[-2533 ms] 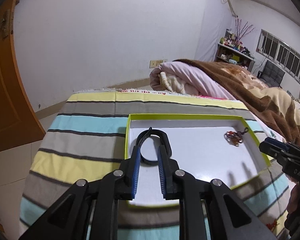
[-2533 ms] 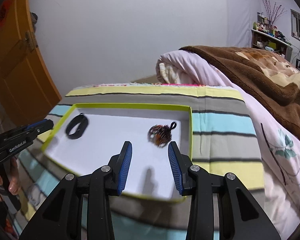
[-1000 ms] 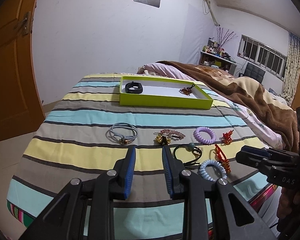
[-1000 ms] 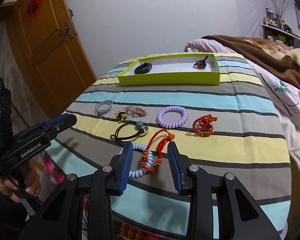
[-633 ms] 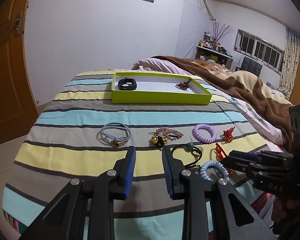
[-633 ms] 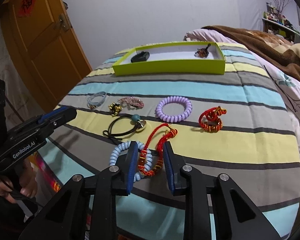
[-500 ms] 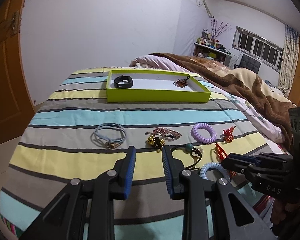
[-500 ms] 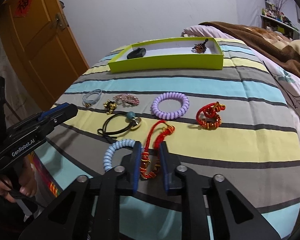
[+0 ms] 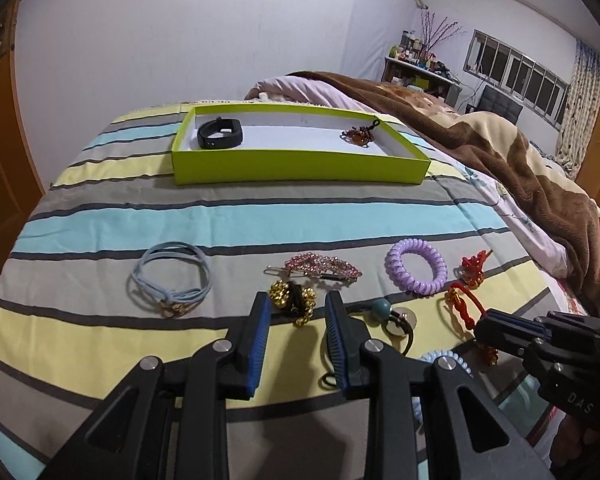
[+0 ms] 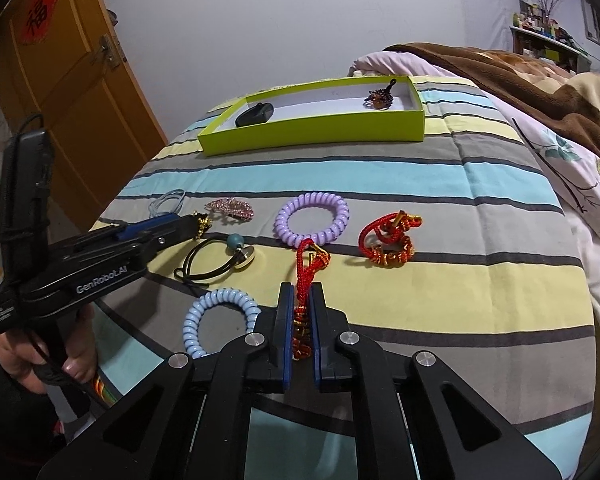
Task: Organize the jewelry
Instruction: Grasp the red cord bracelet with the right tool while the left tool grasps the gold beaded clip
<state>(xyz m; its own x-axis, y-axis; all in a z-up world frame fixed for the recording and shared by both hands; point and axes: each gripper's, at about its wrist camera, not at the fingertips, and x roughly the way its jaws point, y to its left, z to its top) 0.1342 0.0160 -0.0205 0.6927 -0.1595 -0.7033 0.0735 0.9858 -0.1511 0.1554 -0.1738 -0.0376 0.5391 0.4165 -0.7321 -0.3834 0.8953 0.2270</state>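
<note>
1. On the striped bed cover [image 10: 440, 280], the right gripper [image 10: 301, 292] has its fingers [image 10: 285, 320] pinched nearly together on the beaded end of a red knotted cord bracelet [image 10: 306, 264]; its loop lies ahead on the fabric.
2. Beside it lie a pale blue spiral hair tie [image 10: 216, 316], a lilac spiral hair tie [image 10: 312, 220] and a second red-and-gold knotted bracelet [image 10: 388, 240].
3. Left gripper [image 9: 298, 308]: fingers [image 9: 260, 328] apart, holding nothing, just short of a gold-bead hair tie [image 9: 294, 300].
4. At the far end, a lime-green shallow box [image 9: 300, 168] holds a black band [image 9: 220, 133] and a brown beaded ornament [image 9: 358, 135].
</note>
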